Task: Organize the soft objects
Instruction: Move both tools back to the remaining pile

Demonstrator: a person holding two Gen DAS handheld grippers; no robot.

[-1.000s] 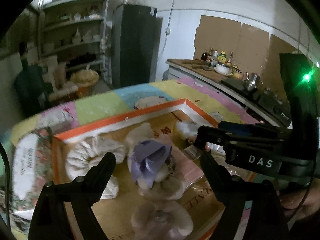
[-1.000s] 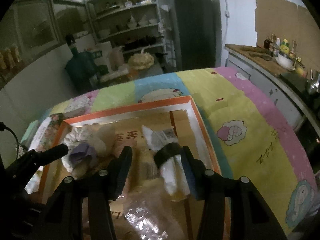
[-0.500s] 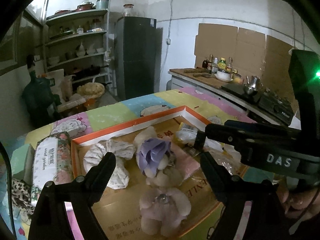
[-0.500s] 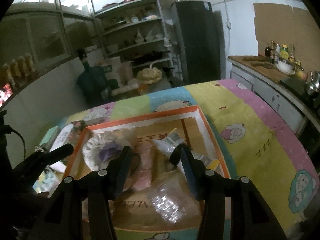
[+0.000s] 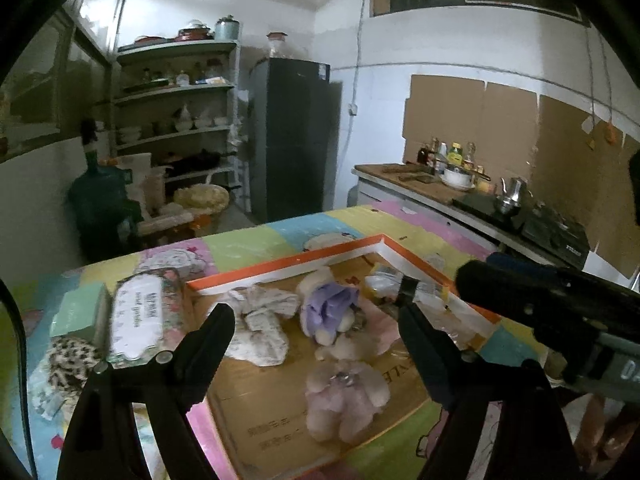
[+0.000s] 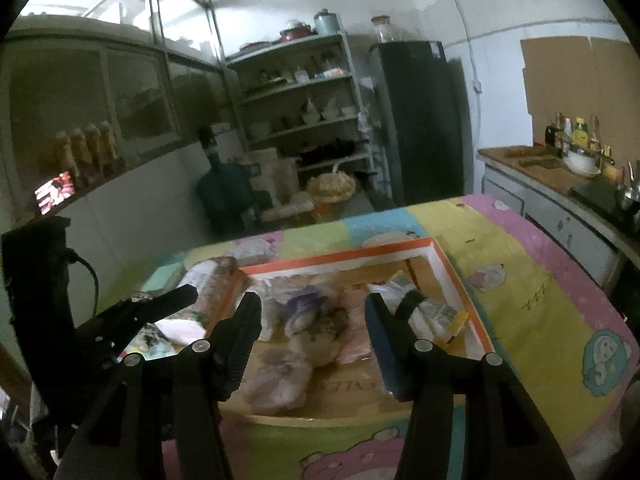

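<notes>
**Kid:** What do you see from your two grabbers?

**Me:** I see a flat cardboard box (image 5: 280, 436) with an orange and white rim. It lies on a table with a bright cartoon cloth (image 6: 532, 304). I will tell you where all things are from that box.

**Kid:** What is in the box?

**Me:** Soft things. Near the middle is a small plush toy with a purple cloth (image 5: 330, 312) on it. Just in front of it, toward me, lies a pale pink plush toy (image 5: 344, 396). On the left side inside the box is a white bundled cloth (image 5: 260, 324). In the far right corner is a crinkly white packet with a black band (image 6: 412, 304).

**Kid:** And outside the box?

**Me:** Touching its left rim is a flowered pack with a white label (image 5: 140, 316). Left of that is a light green box (image 5: 80, 312).

**Kid:** Are your grabbers holding anything?

**Me:** No. My left gripper (image 5: 312, 320) is spread wide above the near part of the box, with nothing between its fingers. My right gripper (image 6: 312, 312) is spread wide too, above the near edge of the box, and it pinches nothing.
</notes>
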